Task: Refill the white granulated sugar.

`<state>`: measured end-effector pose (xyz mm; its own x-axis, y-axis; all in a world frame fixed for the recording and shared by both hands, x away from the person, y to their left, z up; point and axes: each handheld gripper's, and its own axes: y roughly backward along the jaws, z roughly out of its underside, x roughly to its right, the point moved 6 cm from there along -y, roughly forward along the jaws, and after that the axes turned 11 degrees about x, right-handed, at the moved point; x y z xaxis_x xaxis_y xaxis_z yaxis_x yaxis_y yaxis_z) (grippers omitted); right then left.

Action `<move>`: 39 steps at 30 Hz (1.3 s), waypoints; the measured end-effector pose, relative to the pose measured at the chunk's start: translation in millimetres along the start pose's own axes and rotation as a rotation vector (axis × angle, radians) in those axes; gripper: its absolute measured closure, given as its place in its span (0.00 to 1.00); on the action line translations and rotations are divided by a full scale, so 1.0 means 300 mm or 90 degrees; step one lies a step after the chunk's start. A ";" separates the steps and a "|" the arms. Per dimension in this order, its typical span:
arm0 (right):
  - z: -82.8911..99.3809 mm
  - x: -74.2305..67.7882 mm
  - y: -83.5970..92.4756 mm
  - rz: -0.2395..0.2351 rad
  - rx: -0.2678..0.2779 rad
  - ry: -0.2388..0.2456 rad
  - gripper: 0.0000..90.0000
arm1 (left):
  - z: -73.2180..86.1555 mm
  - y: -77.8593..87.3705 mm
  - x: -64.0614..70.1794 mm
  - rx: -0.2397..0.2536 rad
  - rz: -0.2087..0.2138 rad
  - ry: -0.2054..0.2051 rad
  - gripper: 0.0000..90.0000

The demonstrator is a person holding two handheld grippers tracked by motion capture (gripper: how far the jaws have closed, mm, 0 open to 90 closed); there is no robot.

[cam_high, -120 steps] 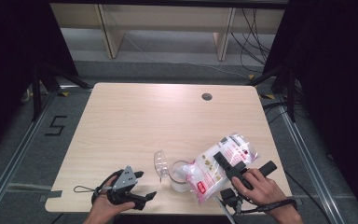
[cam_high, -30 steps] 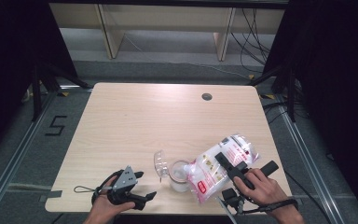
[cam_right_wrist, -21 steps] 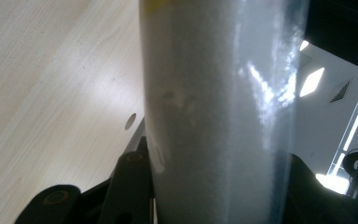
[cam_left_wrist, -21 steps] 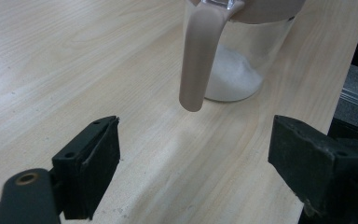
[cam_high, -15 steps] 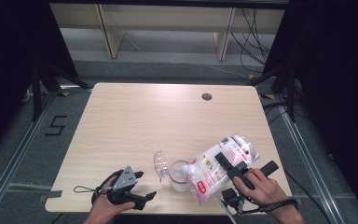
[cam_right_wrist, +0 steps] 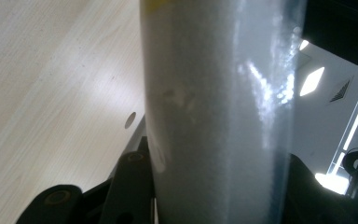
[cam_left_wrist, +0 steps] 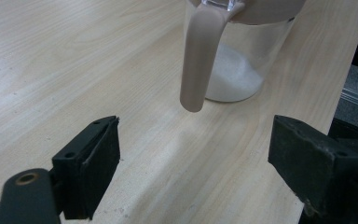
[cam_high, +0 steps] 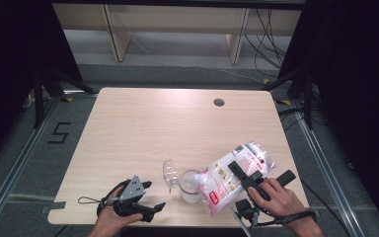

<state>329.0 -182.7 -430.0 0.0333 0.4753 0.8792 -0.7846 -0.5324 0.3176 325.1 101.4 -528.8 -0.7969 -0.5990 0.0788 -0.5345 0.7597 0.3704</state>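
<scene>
Left gripper (cam_high: 145, 196) rests at 7 o'clock on the table (cam_high: 143, 123), jaws spread wide, empty, unmoved over the last four seconds. Clear jug (cam_high: 191, 185) stands at 6 o'clock, handle (cam_left_wrist: 200, 56) toward the left gripper, hinged lid (cam_high: 169, 171) flipped open; white granules (cam_left_wrist: 233, 77) cover its bottom. Bag (cam_high: 234, 175) of white granules stays tipped over the jug's mouth from 5 o'clock, pinched by the right gripper (cam_high: 244, 175). Tilt is nearly unchanged since four seconds ago, so pouring is probably slow and ongoing; fill remains low.
</scene>
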 end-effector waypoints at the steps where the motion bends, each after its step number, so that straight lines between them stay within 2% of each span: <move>1: 0.000 0.000 0.000 0.000 0.000 0.000 0.74 | 0.000 0.000 0.000 0.000 0.000 0.000 0.18; 5: 0.000 -0.001 -0.001 -0.001 0.000 0.000 0.74 | 0.000 0.002 -0.001 -0.004 -0.002 -0.001 0.18; 6: 0.003 0.000 0.000 -0.001 -0.003 0.010 0.74 | 0.000 0.005 -0.002 -0.009 -0.001 -0.005 0.18; 21: 0.002 -0.005 0.000 -0.001 -0.003 -0.004 0.74 | 0.000 0.003 -0.003 -0.004 0.000 -0.008 0.18; 22: 0.003 -0.002 0.000 0.001 -0.003 0.008 0.74 | 0.000 0.003 -0.003 -0.004 0.001 -0.008 0.18; 30: 0.001 0.002 -0.003 -0.002 0.003 0.013 0.74 | 0.000 0.003 -0.002 -0.003 -0.001 -0.004 0.18; 34: 0.002 0.001 0.000 -0.005 -0.001 0.007 0.74 | 0.000 0.003 -0.002 -0.003 -0.001 -0.004 0.18; 36: 0.004 -0.005 0.005 -0.001 -0.008 -0.010 0.74 | 0.000 0.003 -0.002 -0.003 -0.001 -0.003 0.18; 39: 0.004 -0.004 0.005 -0.001 -0.009 -0.009 0.74 | 0.000 0.003 -0.002 -0.003 -0.001 -0.004 0.18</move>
<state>328.4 -184.8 -430.2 0.0429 0.4662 0.8836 -0.7929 -0.5222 0.3140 325.1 102.3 -528.5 -0.7974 -0.5990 0.0729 -0.5346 0.7573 0.3751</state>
